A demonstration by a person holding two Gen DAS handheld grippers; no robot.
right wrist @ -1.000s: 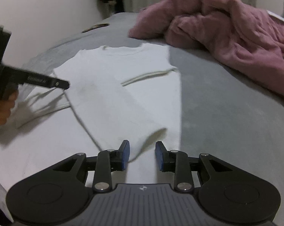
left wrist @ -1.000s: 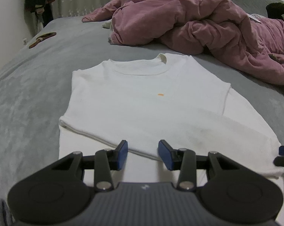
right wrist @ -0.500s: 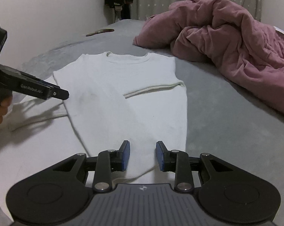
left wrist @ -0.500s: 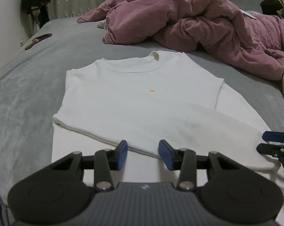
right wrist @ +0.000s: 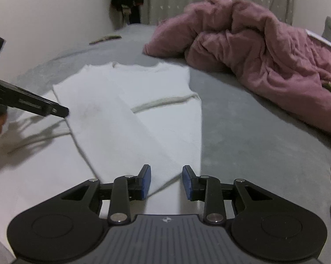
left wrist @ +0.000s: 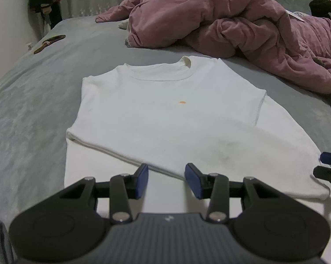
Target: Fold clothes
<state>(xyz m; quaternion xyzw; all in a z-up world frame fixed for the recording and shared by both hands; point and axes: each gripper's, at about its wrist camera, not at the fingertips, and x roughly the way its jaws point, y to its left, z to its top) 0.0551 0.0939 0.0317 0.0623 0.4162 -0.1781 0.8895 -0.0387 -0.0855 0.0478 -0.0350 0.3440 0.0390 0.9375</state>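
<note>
A grey bed [left wrist: 29, 114] fills both views, with a rumpled pink duvet [left wrist: 220, 26] heaped toward 1 o'clock. The white sweater [left wrist: 165, 114] lies flat mid-bed, collar at 12 o'clock, one sleeve folded across its body. The left claw [left wrist: 166, 179] hangs over the sleeve's edge, jaws spread and empty. The right claw [right wrist: 166, 181] hangs over the sleeve cuff, likewise spread, pinching nothing. A small orange spot [left wrist: 182, 102] marks the chest.

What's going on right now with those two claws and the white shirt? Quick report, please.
Left gripper and right gripper both open, empty. White shirt flat on grey bed, both sleeves folded across. Pink duvet behind, clear of it.
</note>
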